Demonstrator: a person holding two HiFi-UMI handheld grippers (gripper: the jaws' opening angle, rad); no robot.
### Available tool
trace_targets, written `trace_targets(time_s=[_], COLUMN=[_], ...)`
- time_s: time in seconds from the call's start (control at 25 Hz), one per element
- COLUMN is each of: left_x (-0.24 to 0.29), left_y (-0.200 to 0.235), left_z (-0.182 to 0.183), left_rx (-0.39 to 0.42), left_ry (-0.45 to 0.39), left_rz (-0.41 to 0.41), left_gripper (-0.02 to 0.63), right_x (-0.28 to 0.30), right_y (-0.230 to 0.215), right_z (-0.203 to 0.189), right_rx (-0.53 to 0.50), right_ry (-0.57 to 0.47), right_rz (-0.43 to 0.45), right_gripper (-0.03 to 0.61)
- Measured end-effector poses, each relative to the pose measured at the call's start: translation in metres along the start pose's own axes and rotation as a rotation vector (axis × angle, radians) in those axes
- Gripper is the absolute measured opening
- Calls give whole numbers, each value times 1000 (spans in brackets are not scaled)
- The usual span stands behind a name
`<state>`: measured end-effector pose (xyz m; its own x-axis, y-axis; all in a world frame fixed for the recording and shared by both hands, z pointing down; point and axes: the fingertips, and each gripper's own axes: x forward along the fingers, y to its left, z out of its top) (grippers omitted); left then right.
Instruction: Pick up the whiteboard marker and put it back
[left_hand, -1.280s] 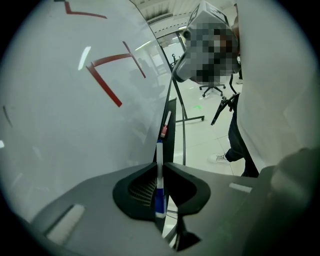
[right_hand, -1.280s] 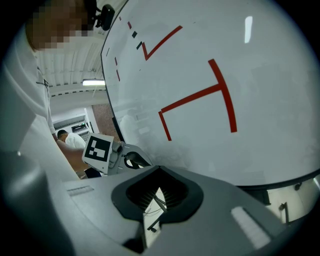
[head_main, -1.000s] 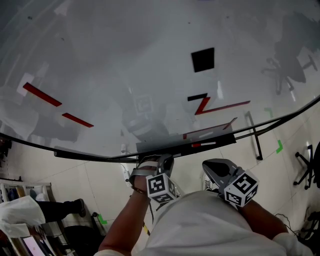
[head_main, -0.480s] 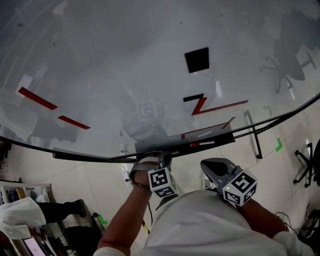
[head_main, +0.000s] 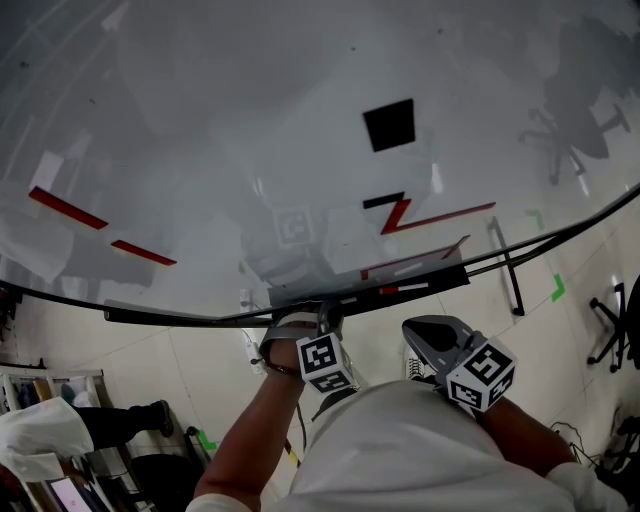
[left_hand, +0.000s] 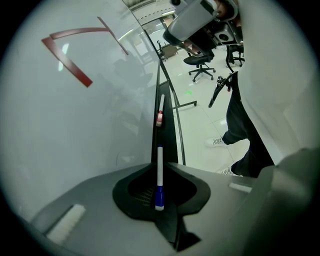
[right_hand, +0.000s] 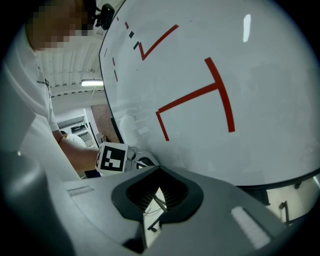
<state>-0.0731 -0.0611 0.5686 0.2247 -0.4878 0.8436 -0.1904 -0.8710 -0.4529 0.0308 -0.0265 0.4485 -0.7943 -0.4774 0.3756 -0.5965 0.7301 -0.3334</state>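
A white whiteboard marker (left_hand: 160, 155) with a blue cap sits between the jaws of my left gripper (left_hand: 159, 166), which is shut on it. The marker points along the black tray (left_hand: 168, 135) under the whiteboard (head_main: 250, 120). In the head view my left gripper (head_main: 325, 316) is right at the tray (head_main: 200, 314), and the marker itself is hidden there. Another marker with a red end (head_main: 401, 289) lies in the tray further right. My right gripper (head_main: 424, 334) hangs just below the tray, shut with nothing in it (right_hand: 159, 169).
The whiteboard carries red lines and a black square (head_main: 389, 125). The board's stand leg (head_main: 507, 270) reaches onto the tiled floor. Office chairs (left_hand: 200, 62) stand further off. Shelves and clutter (head_main: 50, 420) fill the lower left. The person's body is close behind both grippers.
The head view has drifted a little, so the board's marks sit further left. My left gripper has edged slightly toward the tray. The right gripper has barely moved.
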Motion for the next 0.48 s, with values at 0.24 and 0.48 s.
trace_targets(time_s=[0.24, 0.48], left_x=[1, -10], left_y=[-2, 6], left_z=[1, 6], left_rx=[-20, -209], left_ry=[-8, -89], left_rz=[-5, 5], left_gripper=[57, 17], right_x=[0, 1], right_y=[1, 1], right_z=[2, -1], right_rx=[-6, -4], right_ry=[-2, 1], right_rz=[0, 3], right_gripper=[2, 2])
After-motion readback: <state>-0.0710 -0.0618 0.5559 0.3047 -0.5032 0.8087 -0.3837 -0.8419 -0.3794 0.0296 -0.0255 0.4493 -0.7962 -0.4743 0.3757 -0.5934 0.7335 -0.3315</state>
